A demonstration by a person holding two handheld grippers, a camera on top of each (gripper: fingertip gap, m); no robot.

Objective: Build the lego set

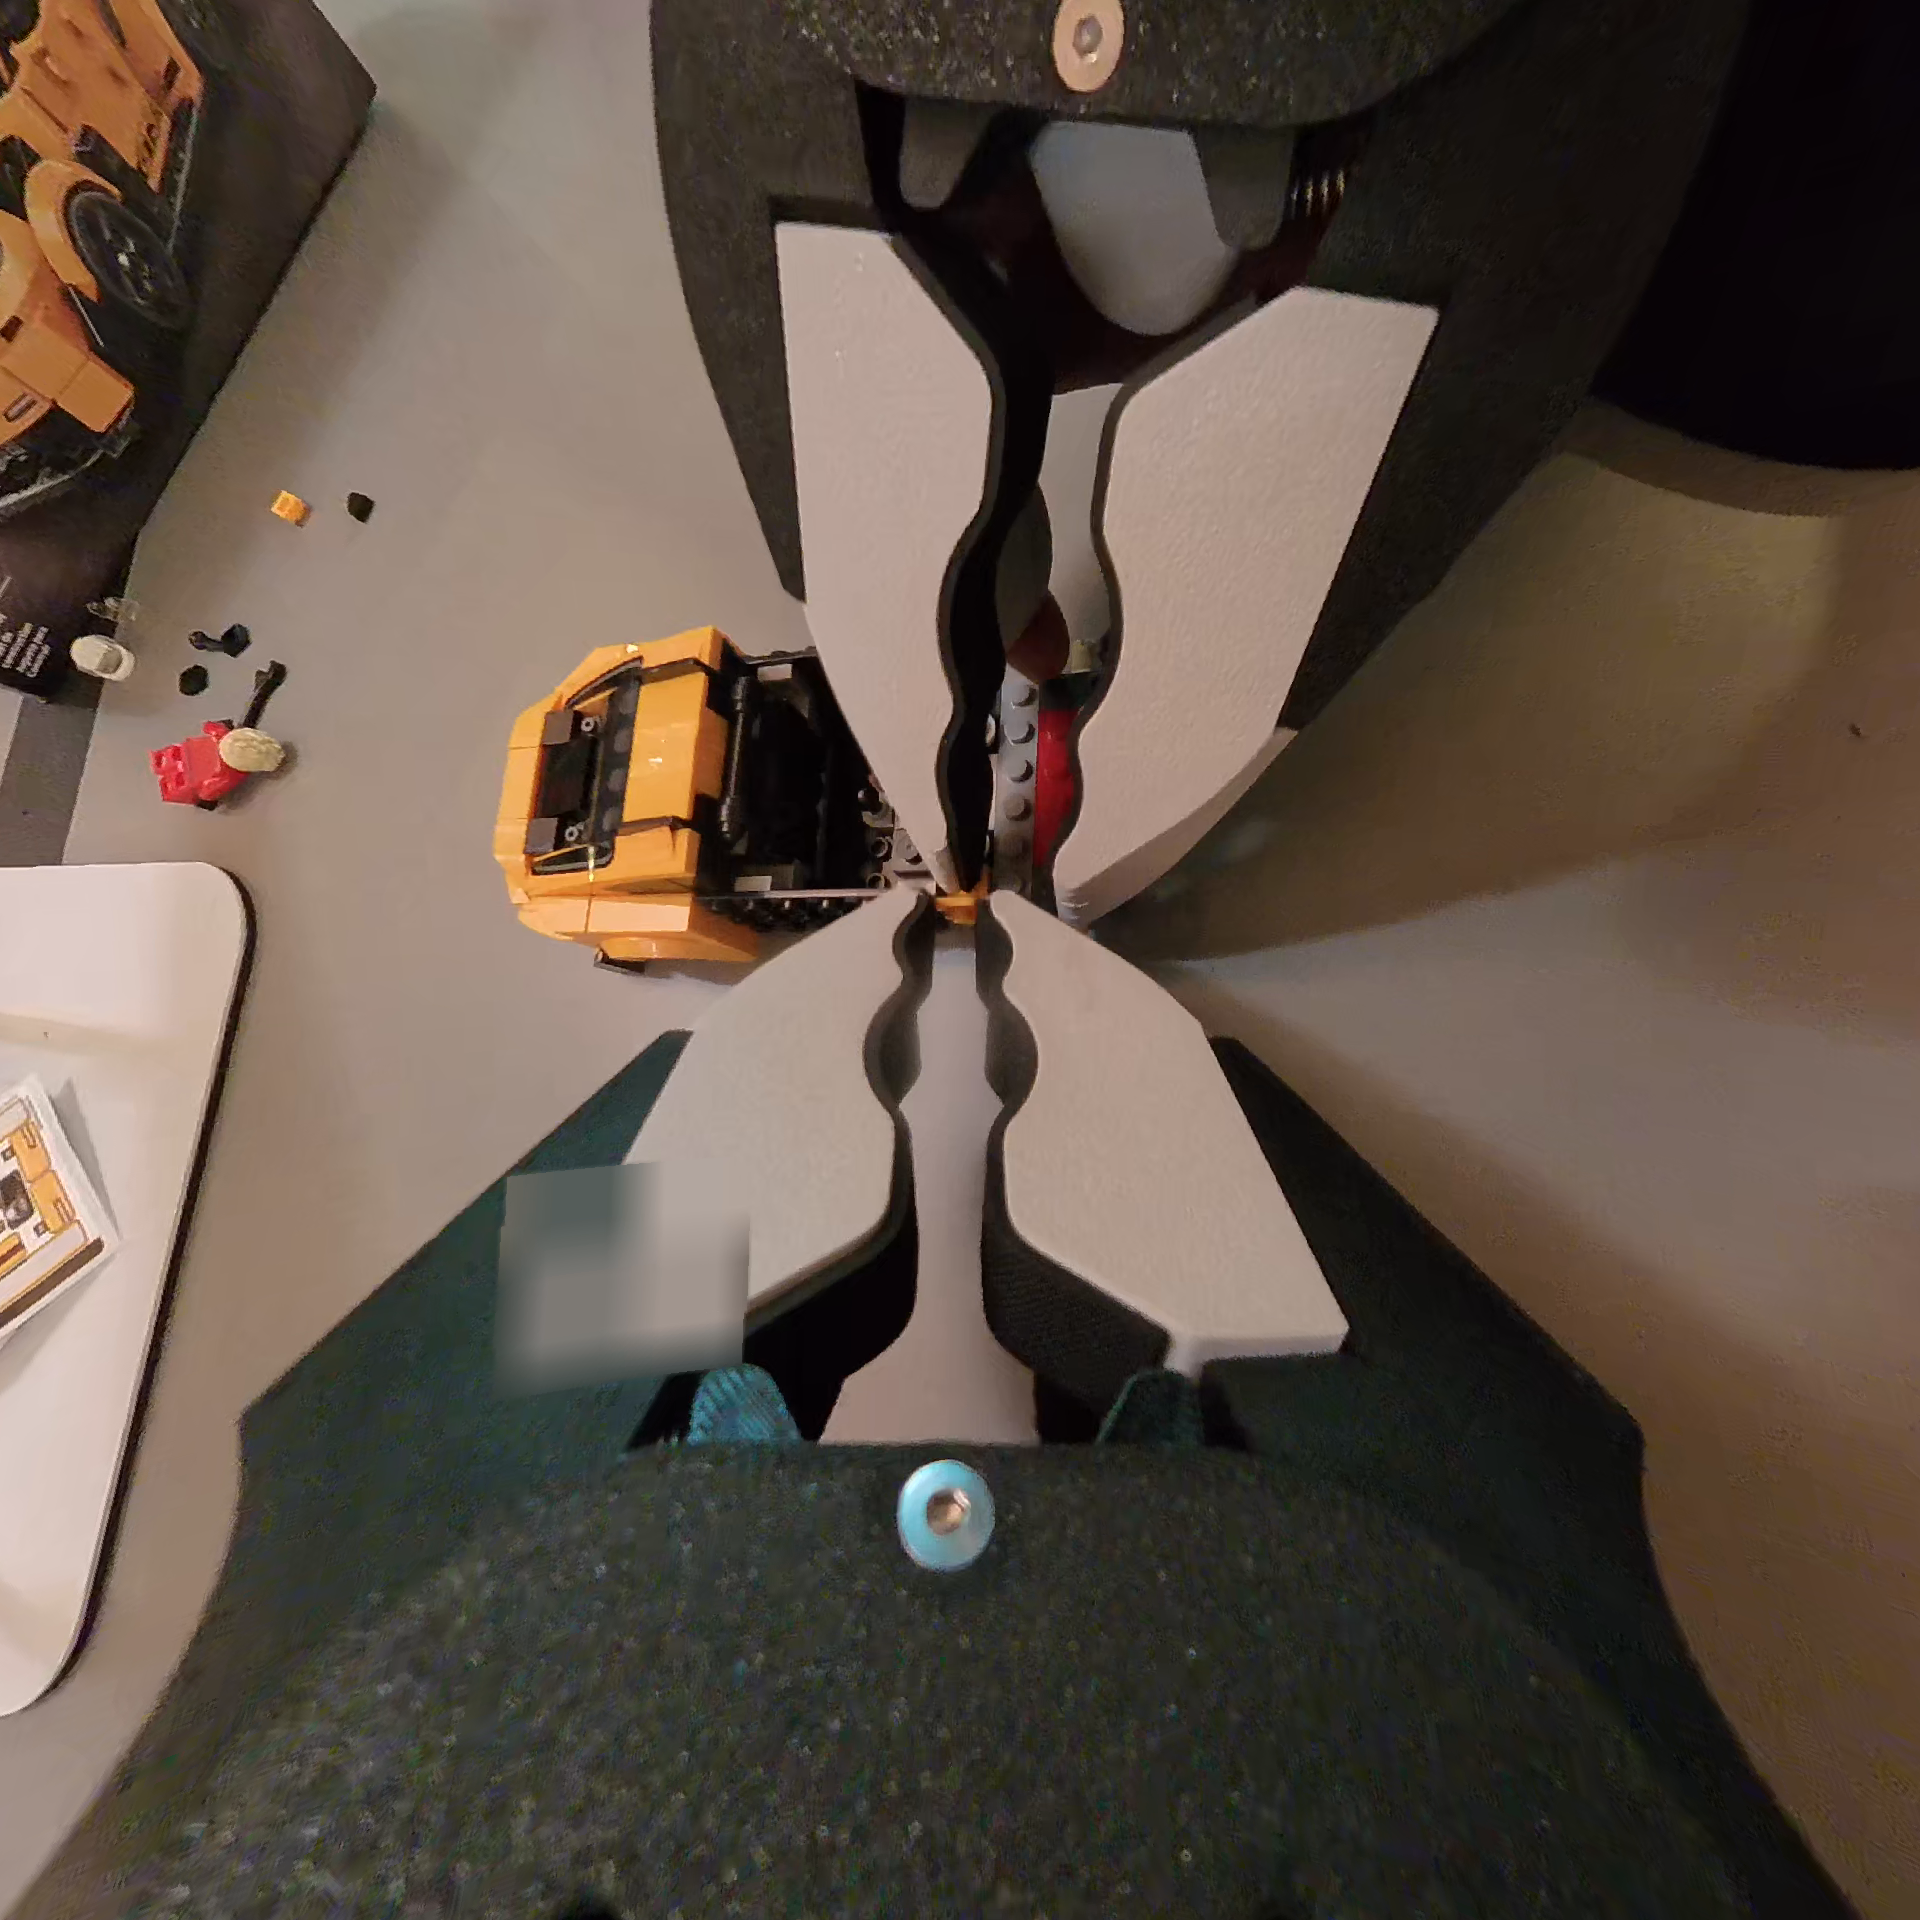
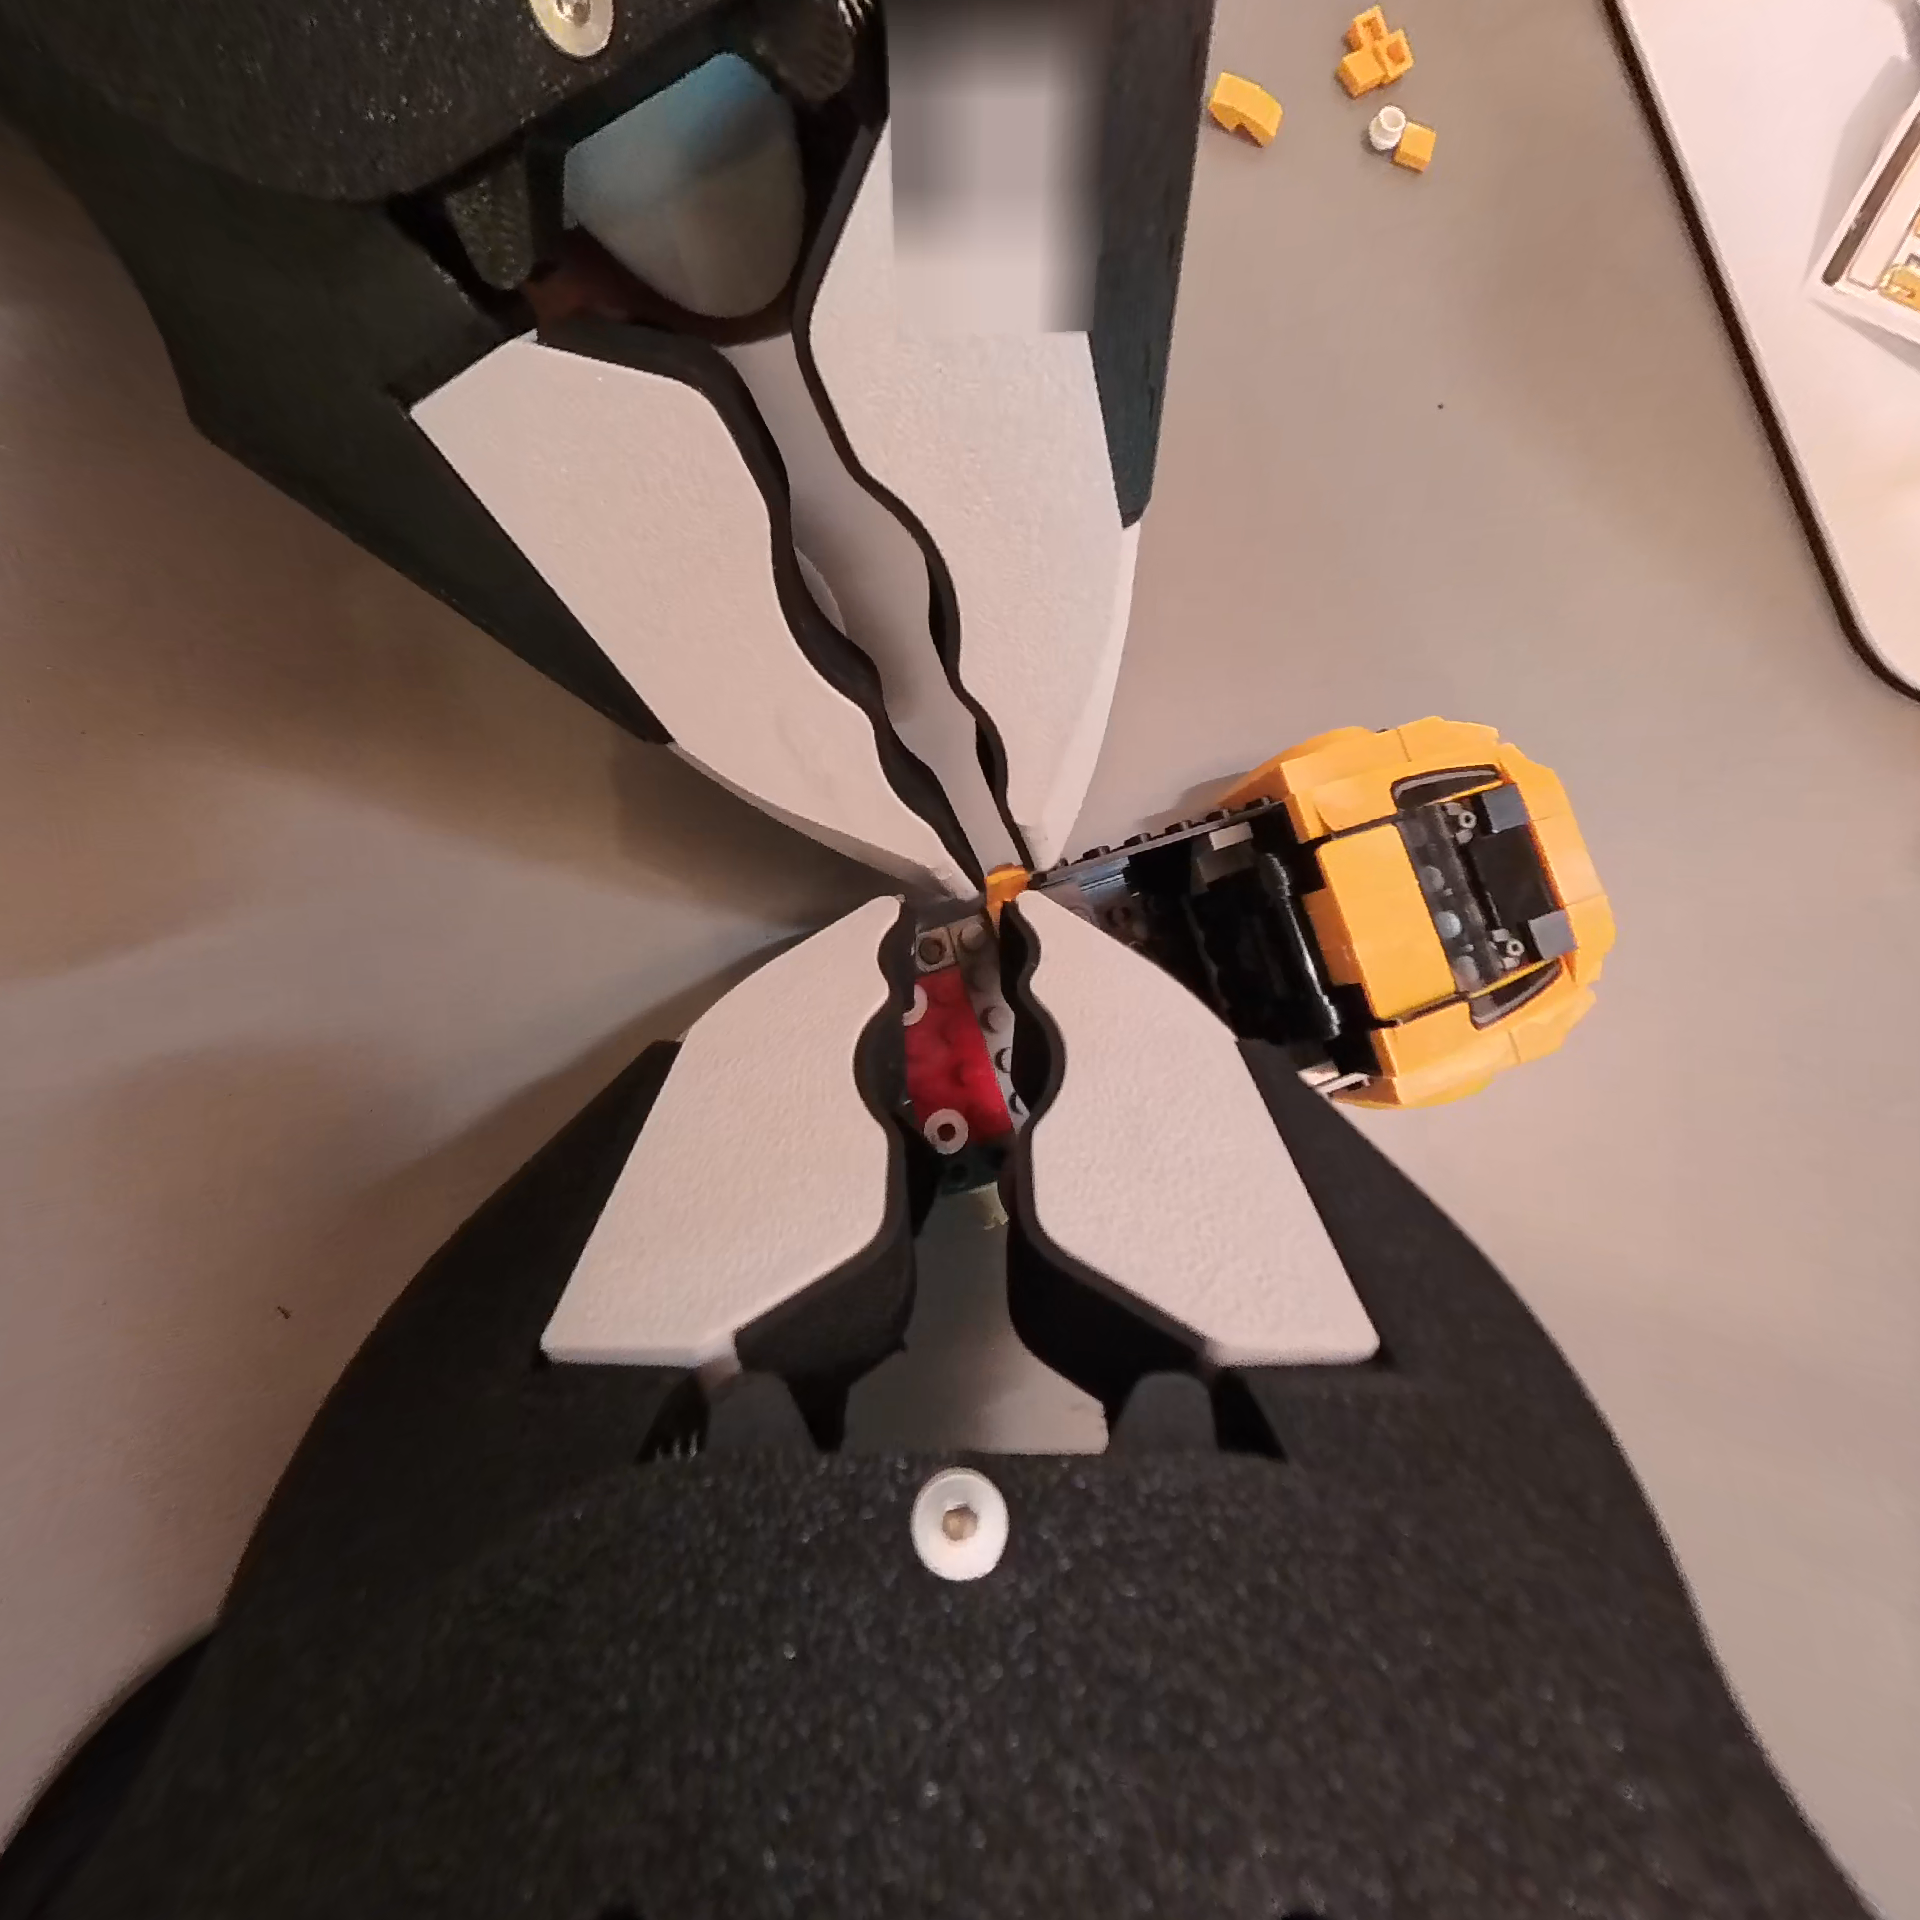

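Note:
A part-built orange and black toy brick car [image 1: 623, 800] lies on the grey table, with its open grey and red chassis end toward both grippers. It also shows in the right wrist view [image 2: 1403, 914]. My right gripper [image 2: 961, 914] is closed around that chassis end, and grey studded plate and red bricks show between its fingers. In the left wrist view it [image 1: 1013, 831] comes in from the top. My left gripper [image 1: 956, 914] is shut on a small orange brick [image 1: 958, 906] at its fingertips and holds it against the chassis edge. The orange brick [image 2: 1006, 883] shows there in the right wrist view too.
A dark box [image 1: 94, 260] with a car picture lies at top left. Loose small pieces [image 1: 291, 507] and a red piece [image 1: 197, 764] lie near it. A white board [image 1: 125, 1039] carries a booklet [image 1: 42, 1195]. Loose orange bricks [image 2: 1371, 52] lie beyond the car. Only a small space, under 4 cm, lies between the two pairs of fingers. The red piece [image 1: 197, 764] is about equally far from each gripper, around 25 cm.

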